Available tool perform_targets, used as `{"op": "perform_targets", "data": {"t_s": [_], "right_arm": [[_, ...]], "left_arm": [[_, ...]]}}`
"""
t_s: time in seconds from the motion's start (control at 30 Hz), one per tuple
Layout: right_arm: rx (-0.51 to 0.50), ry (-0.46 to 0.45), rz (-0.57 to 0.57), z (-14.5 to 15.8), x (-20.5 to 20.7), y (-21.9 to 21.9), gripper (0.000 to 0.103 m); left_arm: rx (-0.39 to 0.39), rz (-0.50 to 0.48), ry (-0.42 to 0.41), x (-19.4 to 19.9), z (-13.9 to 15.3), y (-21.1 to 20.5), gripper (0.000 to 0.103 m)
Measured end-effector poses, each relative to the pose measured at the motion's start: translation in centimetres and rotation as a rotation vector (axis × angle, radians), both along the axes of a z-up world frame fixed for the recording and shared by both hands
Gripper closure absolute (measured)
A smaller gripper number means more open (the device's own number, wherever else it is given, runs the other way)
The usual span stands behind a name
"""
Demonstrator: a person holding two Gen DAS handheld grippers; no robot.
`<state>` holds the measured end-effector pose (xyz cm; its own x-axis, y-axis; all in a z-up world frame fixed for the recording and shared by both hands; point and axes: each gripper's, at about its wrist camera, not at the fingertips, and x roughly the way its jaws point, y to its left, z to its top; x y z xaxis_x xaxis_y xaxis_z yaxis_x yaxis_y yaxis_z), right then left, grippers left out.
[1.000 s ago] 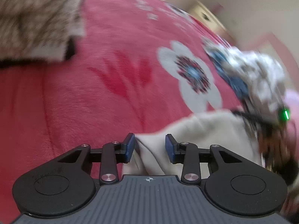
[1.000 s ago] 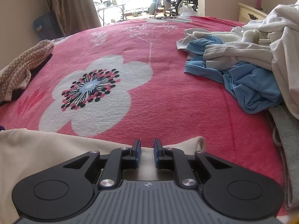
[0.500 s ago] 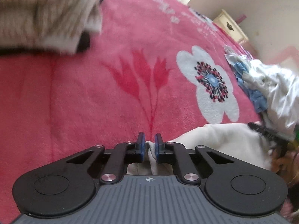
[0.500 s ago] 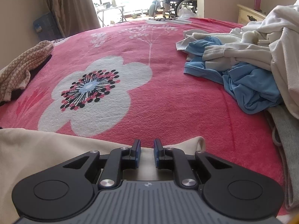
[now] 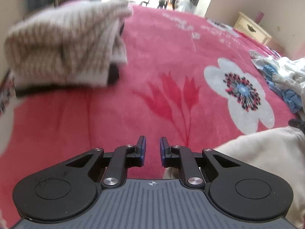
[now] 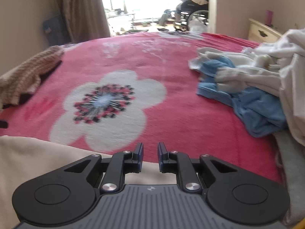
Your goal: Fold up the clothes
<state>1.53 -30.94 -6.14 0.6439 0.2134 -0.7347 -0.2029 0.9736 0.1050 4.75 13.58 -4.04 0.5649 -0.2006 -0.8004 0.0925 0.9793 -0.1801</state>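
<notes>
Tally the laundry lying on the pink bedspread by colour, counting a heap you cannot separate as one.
Cream garment: 1
Brown-and-white knit: 1
Blue garment: 1
White heap: 1 (its pieces cannot be told apart)
Grey cloth: 1
Total: 5

Open pink blanket (image 6: 181, 114) runs toward twelve o'clock. A knitted beige garment (image 5: 64, 49) blocks ten o'clock, a heap of white and blue clothes (image 6: 253, 87) blocks two, cream cloth (image 6: 34, 158) lies at eight.
</notes>
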Motion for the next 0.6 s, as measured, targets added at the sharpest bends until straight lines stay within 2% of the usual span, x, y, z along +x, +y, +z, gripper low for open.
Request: {"op": "perform_targets", "data": {"t_s": [0.13,0.17,0.23,0.27,0.3,0.37,0.5,0.6], "right_arm": [[-0.009,0.046,0.054,-1.0,-0.3,0.6,0.088],[-0.055,0.048,0.026,-1.3,-0.5,0.1,0.088],[-0.098,0.048,-0.074,-1.1,-0.7,-2.0,0.089],[-0.07,0.055,-0.131,-0.4,-0.9,-3.5,0.093],[-0.022,0.058,-0.173,0.5,-1.4,-4.8,0.092],[-0.027,0.039,-0.194,2.3,-2.9,-5.6,0.086],[0.005,0.002,-0.058,5.3,-6.6,-3.4,0.086],[0.024,-0.004,0.05,6.1,-9.4,-0.9,0.085]], "left_arm": [[0.014,-0.138,-0.04,-0.2,0.4,-4.1,0.085],[0.023,-0.179,-0.044,-0.4,0.3,-5.3,0.083],[0.098,-0.236,-0.052,-1.0,-0.4,-7.3,0.081],[0.135,-0.251,-0.059,-1.3,-0.7,-7.9,0.081],[0.147,-0.251,-0.063,-1.5,-0.8,-8.1,0.081],[0.14,-0.251,-0.071,-2.0,-0.2,-8.0,0.081],[0.143,-0.312,-0.152,-4.1,2.7,-9.4,0.079],[0.13,-0.387,-0.19,-6.4,4.0,-11.6,0.077]]}}
